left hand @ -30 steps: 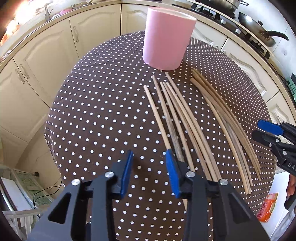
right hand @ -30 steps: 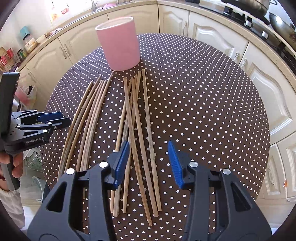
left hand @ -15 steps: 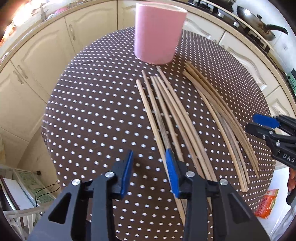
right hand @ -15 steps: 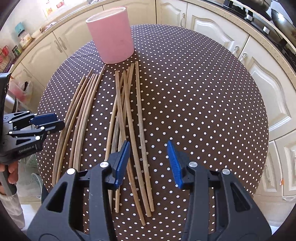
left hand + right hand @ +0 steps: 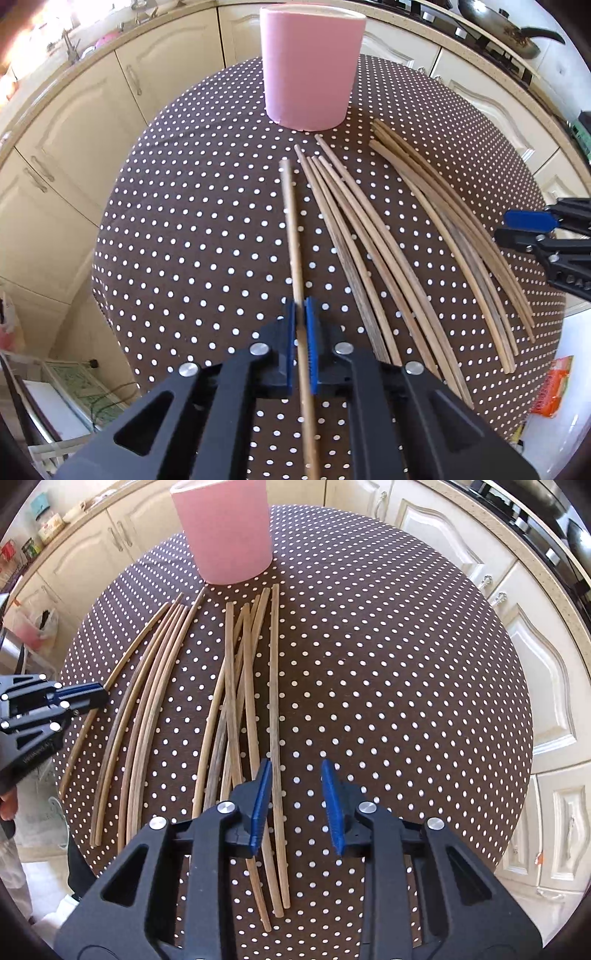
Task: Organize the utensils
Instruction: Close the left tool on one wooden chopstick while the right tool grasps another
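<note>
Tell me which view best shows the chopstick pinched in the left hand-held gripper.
Left wrist view: the chopstick runs lengthwise between the left hand-held gripper pads. Right wrist view shows it only at the frame's left edge, partly hidden by that gripper.

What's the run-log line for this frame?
left tool: shut on chopstick | right tool: closing, rightmost chopstick between pads | pink cup: upright

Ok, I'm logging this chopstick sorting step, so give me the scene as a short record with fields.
surface: round table with dotted brown cloth
container: pink cup, upright at the far side
left gripper: shut on one chopstick
right gripper: closing; rightmost chopstick between its fingers, not yet pressed
loose chopsticks: two bundles flat on the cloth
</note>
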Demonstrator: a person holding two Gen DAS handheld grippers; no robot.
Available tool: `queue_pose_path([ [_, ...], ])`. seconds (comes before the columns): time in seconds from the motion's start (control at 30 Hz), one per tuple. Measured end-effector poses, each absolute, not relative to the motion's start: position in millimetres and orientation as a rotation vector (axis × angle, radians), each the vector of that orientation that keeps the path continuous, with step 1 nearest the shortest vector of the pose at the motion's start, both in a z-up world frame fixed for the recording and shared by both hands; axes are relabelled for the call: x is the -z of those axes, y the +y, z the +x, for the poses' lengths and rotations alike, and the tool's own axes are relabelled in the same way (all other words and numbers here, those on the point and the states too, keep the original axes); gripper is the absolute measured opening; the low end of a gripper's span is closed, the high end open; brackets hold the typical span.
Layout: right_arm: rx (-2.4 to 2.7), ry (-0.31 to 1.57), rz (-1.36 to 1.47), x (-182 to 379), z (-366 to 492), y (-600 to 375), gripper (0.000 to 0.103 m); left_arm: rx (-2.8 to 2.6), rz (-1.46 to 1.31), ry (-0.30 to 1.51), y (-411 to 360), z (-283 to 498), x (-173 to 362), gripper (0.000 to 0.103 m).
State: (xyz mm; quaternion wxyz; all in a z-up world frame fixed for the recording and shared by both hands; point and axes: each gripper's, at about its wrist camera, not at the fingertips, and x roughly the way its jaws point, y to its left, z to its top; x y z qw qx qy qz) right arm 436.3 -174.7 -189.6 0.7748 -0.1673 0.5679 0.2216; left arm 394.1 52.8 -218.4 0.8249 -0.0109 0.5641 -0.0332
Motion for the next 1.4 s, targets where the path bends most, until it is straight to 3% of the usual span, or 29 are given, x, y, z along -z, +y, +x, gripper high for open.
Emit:
queue_pose_path([
  [0.47, -0.470, 1.337, -0.473, 205.9, 469.3, -117.3, 0.024, 0.102, 0.051, 1.259, 42.5, 403.0, 219.6, 0.006],
  [0.57, -0.484, 1.398, -0.462, 209.2, 477.7, -106.0, 0.018, 0.111, 0.057, 1.280, 41.6, 409.6, 219.0, 0.006],
  [0.73, -0.488, 1.449, -0.489, 212.2, 486.8, -92.1, 0.016, 0.120, 0.053, 1.280, 43.4, 414.9, 219.2, 0.006],
  [1.23, -0.488, 1.421, -0.468, 213.1, 485.0, -102.5, 0.015, 0.131, 0.048, 1.223, 46.4, 404.4, 221.2, 0.006],
  [1.4, -0.466, 1.393, -0.443, 209.2, 478.7, -116.1, 0.006, 0.149, 0.038, 1.188, 49.1, 400.0, 221.9, 0.005],
])
